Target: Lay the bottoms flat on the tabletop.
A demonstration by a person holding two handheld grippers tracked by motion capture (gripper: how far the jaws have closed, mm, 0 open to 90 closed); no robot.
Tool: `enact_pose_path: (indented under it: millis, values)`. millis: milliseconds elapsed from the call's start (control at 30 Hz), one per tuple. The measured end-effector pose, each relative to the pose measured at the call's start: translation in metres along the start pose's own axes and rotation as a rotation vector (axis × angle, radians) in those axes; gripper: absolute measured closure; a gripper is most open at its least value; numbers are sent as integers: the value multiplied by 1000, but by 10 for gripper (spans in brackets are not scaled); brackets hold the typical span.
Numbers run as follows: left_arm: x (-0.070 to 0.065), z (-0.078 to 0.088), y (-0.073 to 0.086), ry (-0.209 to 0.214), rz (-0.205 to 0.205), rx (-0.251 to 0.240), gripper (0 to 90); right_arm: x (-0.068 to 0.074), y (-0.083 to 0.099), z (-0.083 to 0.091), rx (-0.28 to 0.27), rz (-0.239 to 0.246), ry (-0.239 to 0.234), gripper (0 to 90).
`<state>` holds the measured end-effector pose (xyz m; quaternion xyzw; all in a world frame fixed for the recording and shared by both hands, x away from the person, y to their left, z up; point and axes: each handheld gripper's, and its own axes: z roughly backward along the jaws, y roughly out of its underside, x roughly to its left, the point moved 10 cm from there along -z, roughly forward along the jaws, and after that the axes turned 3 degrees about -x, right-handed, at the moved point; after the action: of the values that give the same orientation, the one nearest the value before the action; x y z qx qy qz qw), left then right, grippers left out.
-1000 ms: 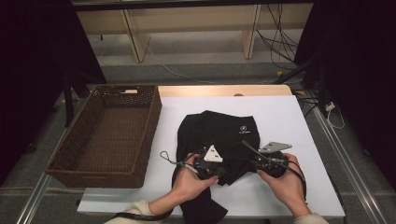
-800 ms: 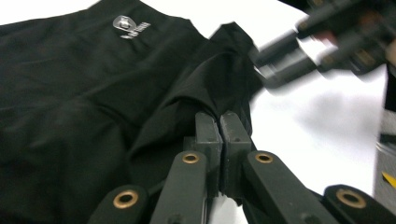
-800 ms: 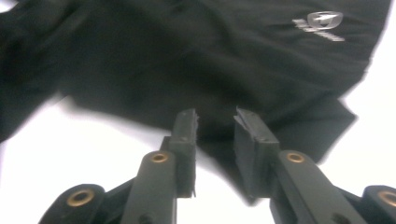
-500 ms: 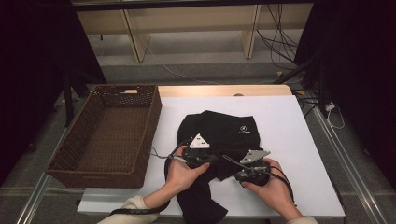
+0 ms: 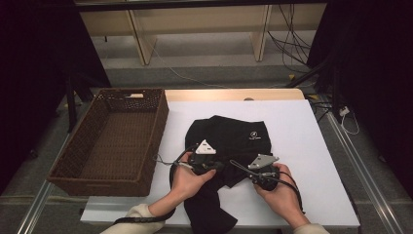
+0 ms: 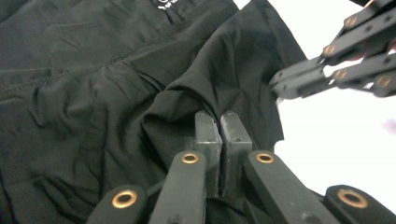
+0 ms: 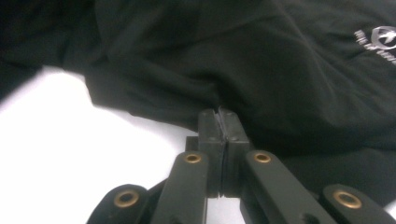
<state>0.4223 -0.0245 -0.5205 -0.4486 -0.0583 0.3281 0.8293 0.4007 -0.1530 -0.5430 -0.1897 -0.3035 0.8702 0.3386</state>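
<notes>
Two hand-held grippers pinch a crumpled black garment (image 5: 229,146) on a white table top (image 5: 311,146), seen from the high view. The left gripper (image 6: 217,122) has its jaws pressed together on a raised fold of the cloth near the garment's front edge; in its own view the fabric rises in a ridge straight from the pads. The right gripper (image 7: 218,117) has just been closing and now clamps a fold at the garment's hem, where black cloth meets bare white board. In the left gripper view, the right gripper's jaws come in from the upper right, near that same hem.

The garment lies in the middle of the board, a small white logo (image 5: 253,136) facing up on its far right part, and one dark length trails over the table's near edge between the person's forearms. Bare white surface spreads wide to the right of the cloth and beyond it; a narrower strip lies to its left. There a brown wicker basket (image 5: 146,161) sits with its right wall along the board's left edge, just beside the garment but apart from it.

Beyond the table, pale wooden shelving legs (image 5: 139,44) stand on a grey floor, with loose cables (image 5: 287,44) at the right and dark curtains on both sides.
</notes>
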Motion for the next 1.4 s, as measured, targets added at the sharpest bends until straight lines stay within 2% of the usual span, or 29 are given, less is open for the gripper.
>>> enact_pose_path:
  millis: [167, 233, 367, 500, 567, 633, 733, 833, 900, 933, 967, 1100, 1133, 1233, 1333, 1400]
  values:
    - [-8, 0, 4, 25, -10, 11, 869, -3, 1, 18, -7, -21, -10, 900]
    - [-16, 0, 5, 56, -16, 16, 868, -2, 7, 27, 17, -18, -31, 900]
    - [-37, -1, 11, 121, -30, 46, 868, -5, 17, 42, 49, -9, -44, 900]
    - [-54, -3, 19, 170, -75, 95, 861, -8, 31, 52, 77, -19, -61, 900]
    - [-60, -3, 22, 187, -117, 106, 846, -7, 38, 55, 91, -22, -74, 900]
    - [-61, -2, 24, 180, -156, 112, 819, -9, 48, 59, 122, 12, -90, 900]
    - [-57, 0, 24, 152, -229, 102, 744, -10, 58, 63, 142, 6, -99, 900]
    - [-50, 0, 23, 127, -308, 88, 595, -15, 63, 65, 146, -4, -85, 900]
    - [-50, 0, 21, 120, -317, 77, 489, -23, 63, 66, 129, -6, -59, 890]
    - [-50, -1, 21, 112, -329, 73, 445, -26, 62, 66, 115, -28, -38, 872]
    - [-50, -2, 20, 110, -345, 72, 418, -26, 57, 65, 80, -109, -5, 851]
    - [-54, -6, 24, 109, -392, 88, 421, -37, 51, 64, 4, -168, 66, 792]
    - [-53, -7, 26, 104, -402, 97, 434, -37, 51, 64, -2, -172, 67, 777]
    - [-52, -12, 30, 92, -424, 118, 484, -32, 51, 63, 5, -172, 46, 745]
    - [-51, -16, 35, 84, -424, 136, 514, -19, 52, 56, 3, -183, -22, 704]
    - [-52, -19, 38, 82, -428, 150, 535, -11, 53, 52, 27, -169, -57, 676]
